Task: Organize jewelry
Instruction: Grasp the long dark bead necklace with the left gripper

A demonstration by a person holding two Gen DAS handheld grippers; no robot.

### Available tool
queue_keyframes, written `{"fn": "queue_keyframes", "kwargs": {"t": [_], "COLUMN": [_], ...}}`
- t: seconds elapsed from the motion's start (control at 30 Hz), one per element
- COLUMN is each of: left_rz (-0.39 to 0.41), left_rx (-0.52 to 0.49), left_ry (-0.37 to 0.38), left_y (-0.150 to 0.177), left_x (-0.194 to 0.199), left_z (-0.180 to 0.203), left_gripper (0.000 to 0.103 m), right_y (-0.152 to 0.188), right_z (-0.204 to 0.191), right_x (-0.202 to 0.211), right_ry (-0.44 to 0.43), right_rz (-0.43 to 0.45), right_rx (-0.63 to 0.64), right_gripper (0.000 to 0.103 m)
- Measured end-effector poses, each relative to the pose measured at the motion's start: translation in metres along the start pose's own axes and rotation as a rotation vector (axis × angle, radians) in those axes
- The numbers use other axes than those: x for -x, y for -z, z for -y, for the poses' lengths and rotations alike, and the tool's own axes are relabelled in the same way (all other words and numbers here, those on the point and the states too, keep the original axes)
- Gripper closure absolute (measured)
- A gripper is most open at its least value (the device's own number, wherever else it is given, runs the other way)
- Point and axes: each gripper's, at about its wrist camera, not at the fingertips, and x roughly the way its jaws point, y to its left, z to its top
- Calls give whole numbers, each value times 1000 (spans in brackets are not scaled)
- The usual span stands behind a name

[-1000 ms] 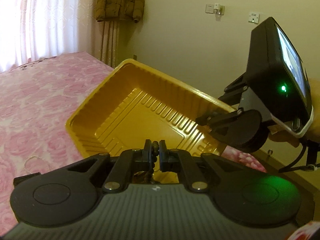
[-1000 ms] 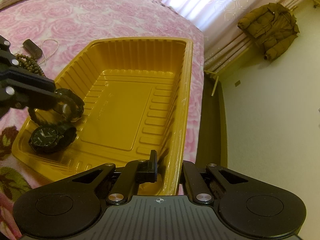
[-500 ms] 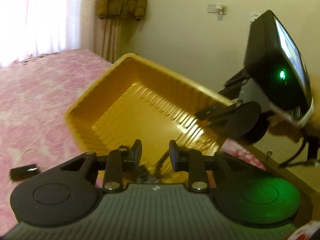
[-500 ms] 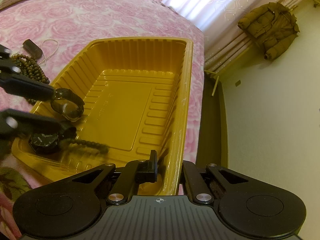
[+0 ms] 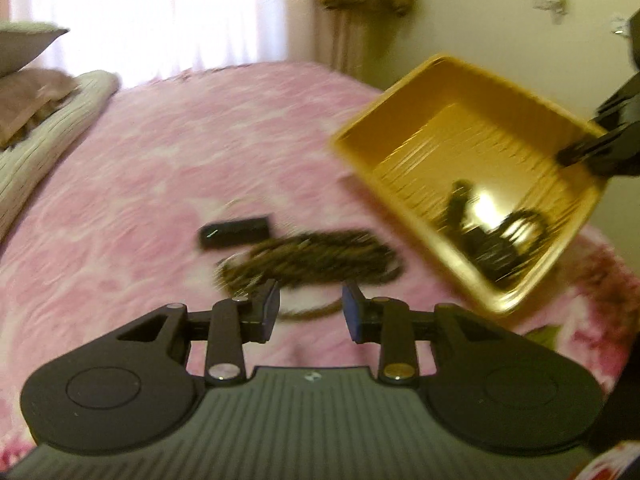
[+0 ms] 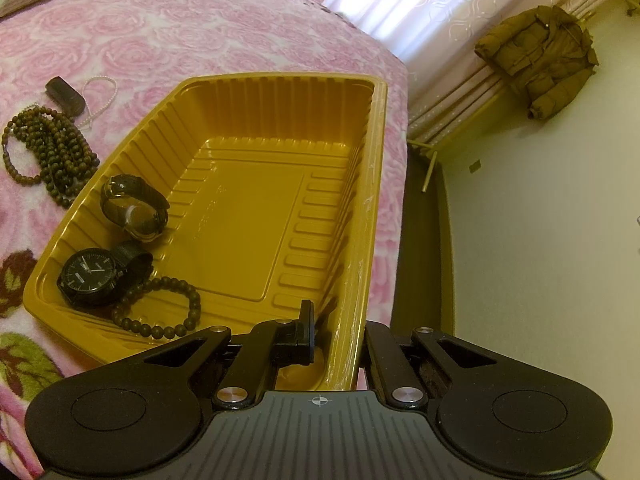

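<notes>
A yellow plastic tray lies on the pink bed; it also shows in the left wrist view. In it lie two black watches and a dark bead bracelet. My right gripper is shut on the tray's near wall. My left gripper is open and empty, over the bedspread just short of a long brown bead necklace, which also shows in the right wrist view. A small black case and a thin pearl strand lie beyond it.
The pink rose bedspread fills the left side. Pillows lie at the far left. A brown coat hangs by the curtain. The bed's edge and the floor lie right of the tray.
My left gripper opened and let the bead bracelet fall into the tray, then swung left out of the tray toward the necklace on the bed. The right gripper kept still on the tray.
</notes>
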Motion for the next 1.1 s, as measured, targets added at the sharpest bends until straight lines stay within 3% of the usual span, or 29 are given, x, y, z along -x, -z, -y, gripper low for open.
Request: {"fn": "queue_keyframes", "kwargs": {"t": [0.27,0.47,0.57,0.63,0.73,1.1], "left_rz": [-30,-25,-63,-88,-95,-72], "left_rx": [45,129,151,135,113,73], "left_ry": [-88,-78,-71,-83,-100,-179], "left_y": [14,7,4,4,5,18], "left_x": [-14,-35,-50,-57,-53,-5], "left_z": [-27,-36,-38,-37,-37,-61], "left_gripper": [72,73,73,82,93,98], "right_y": [2,2,2,3,4,5], "right_z": [0,0,0,-1,-1,0], "right_x": [-1,-1,-1,-1,-1,-1], "right_ry": [4,4,3,3,2,4], "right_rz": [0,1,0,-1,-1,0], "right_rx": [3,3,2,1,0,0], "right_gripper": [97,97,97,97,97,97]}}
